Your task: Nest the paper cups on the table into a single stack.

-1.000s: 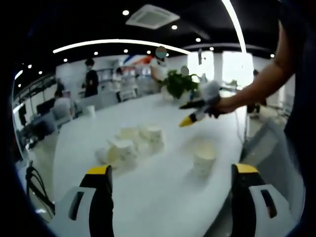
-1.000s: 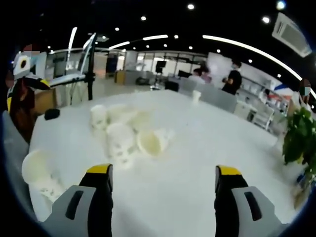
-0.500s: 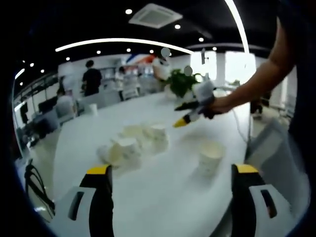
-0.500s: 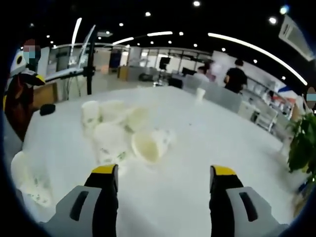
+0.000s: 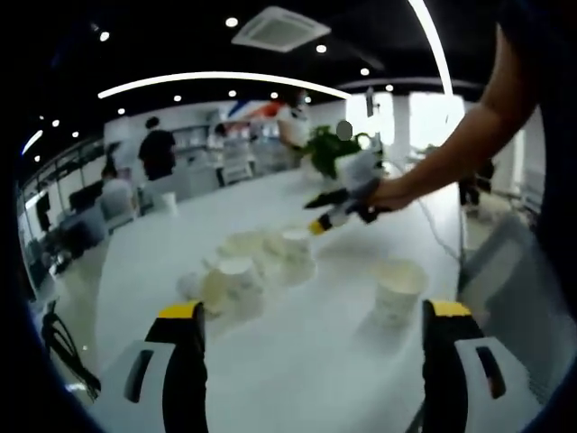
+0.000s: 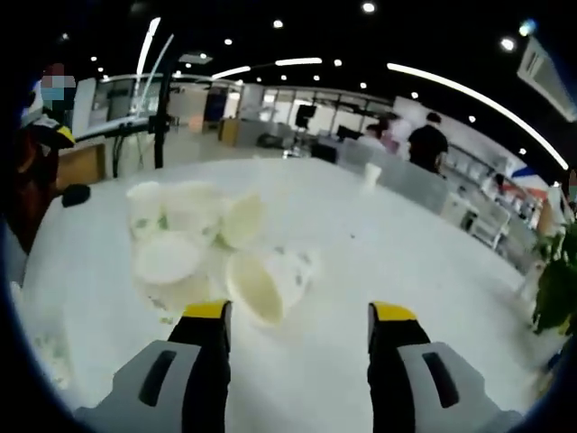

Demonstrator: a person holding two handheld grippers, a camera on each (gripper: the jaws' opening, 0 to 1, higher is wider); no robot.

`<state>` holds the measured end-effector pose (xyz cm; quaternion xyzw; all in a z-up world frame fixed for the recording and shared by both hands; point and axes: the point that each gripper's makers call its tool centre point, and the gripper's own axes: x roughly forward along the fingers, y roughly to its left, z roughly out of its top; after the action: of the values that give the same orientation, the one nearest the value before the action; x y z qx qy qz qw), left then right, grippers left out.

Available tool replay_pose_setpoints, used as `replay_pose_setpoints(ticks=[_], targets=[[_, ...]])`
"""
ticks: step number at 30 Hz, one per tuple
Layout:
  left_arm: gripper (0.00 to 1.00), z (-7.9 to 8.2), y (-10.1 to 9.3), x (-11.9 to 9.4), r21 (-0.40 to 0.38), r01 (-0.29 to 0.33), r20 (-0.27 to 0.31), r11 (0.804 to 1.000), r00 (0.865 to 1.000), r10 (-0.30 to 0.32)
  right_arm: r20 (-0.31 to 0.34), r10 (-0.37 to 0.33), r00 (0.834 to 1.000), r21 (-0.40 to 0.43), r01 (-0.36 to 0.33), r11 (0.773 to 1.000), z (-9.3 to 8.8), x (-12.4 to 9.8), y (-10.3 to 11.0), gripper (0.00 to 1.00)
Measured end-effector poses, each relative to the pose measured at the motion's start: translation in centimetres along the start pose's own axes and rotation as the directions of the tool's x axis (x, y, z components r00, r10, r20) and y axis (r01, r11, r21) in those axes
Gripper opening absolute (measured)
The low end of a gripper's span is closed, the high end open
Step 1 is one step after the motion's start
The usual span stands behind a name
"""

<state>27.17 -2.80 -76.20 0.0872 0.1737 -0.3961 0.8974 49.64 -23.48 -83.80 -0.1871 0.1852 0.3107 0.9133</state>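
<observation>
Several paper cups point(image 5: 257, 266) bunched near the middle of the white table point(image 5: 297, 361) in the left gripper view, some upright, some tipped over, touching one another. One more upright cup point(image 5: 397, 290) standing apart, close to the table's right edge as seen here. Left gripper point(image 5: 311, 316) low over the near edge, jaws spread wide, nothing between them. Right gripper point(image 5: 317, 223) reaching in from the right in a hand point(image 5: 383, 192), yellow tips just above the far side of the bunch; too small here to tell whether touching a cup. A green plant point(image 5: 329, 149) by the far edge, people standing beyond.

Same bunch point(image 6: 194, 248) close ahead in the right gripper view, blurred. One tipped cup point(image 6: 266, 280) lying on its side with its mouth toward the camera, just in front of the right gripper point(image 6: 299, 316) and nearer the left jaw. Jaws spread, empty. Another small cup point(image 6: 370, 173) standing alone toward the far edge.

Judged step: approach for a first pick, no stack begun yet. Next move likely to call for lining the spread jaws either side of the tipped cup's wall, closing gently enough not to crush the paper, then righting it over an upright cup.
</observation>
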Motion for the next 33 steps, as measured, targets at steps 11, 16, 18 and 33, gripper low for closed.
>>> replay_pose_setpoints(ticks=[11,16,18,33], targets=[[0.98,-1.0,0.4,-0.2,-0.038,-0.023,-0.017,0.999,1.000,0.022,-0.045,-0.058,0.997,-0.093,0.054,0.994,-0.8,2.6,0.1,0.31],[0.98,-0.5,0.3,-0.1,-0.025,-0.025,0.000,0.999,1.000,0.025,-0.035,-0.047,0.998,-0.070,0.045,0.997,-0.6,3.6,0.7,0.23],[0.98,-0.7,0.4,0.0,-0.022,-0.026,-0.011,0.999,1.000,0.025,-0.025,-0.032,0.999,-0.067,0.030,0.997,-0.2,3.9,1.2,0.21],[0.98,-1.0,0.6,-0.1,-0.035,-0.025,-0.017,0.999,1.000,0.024,-0.010,-0.058,0.998,0.051,0.058,0.997,0.7,4.3,0.2,0.00]])
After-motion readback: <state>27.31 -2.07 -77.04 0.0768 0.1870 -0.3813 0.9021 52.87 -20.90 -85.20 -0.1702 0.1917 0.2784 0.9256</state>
